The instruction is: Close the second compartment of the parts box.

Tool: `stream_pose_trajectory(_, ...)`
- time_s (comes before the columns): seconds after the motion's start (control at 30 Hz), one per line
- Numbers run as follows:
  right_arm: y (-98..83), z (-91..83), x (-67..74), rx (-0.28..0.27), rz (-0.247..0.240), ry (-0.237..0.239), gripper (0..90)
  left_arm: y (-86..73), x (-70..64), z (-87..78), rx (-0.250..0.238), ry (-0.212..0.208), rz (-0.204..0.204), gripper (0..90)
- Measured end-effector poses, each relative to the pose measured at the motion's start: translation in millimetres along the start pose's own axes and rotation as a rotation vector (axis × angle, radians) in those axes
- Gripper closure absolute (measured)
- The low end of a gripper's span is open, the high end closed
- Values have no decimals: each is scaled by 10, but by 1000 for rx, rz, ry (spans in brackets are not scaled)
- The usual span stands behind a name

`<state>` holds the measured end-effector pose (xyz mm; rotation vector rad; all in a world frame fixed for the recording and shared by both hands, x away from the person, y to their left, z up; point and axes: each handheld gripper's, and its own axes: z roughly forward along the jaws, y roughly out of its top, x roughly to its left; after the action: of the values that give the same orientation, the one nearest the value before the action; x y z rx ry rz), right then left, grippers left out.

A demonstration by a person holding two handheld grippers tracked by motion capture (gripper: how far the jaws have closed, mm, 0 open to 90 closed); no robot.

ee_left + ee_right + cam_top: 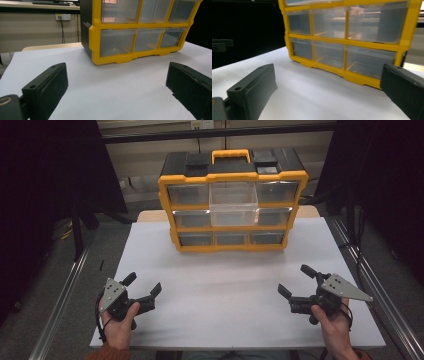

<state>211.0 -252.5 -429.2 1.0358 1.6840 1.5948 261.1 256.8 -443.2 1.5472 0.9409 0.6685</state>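
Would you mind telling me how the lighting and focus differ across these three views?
High view: dim, dark surroundings, white table evenly lit. Left gripper view: organizer fairly sharp, near jaws soft. Right gripper view: drawer fronts hazy with reflections, black background at left.

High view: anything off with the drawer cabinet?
One oddity: the top-middle drawer of the yellow cabinet is pulled well out and looks empty, while the other drawers sit flush. Both grippers, left and right, are open near the table's front edge.

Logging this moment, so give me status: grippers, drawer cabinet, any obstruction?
Left gripper open, right gripper open, both holding nothing. Yellow drawer cabinet upright, top middle drawer pulled out. White table between bare.
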Motion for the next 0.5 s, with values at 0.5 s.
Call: stream_pose_trajectory(0.5, 79, 54, 201, -8, -38, 96, 0, -7, -9, -1, 0, -15, -22, 42)
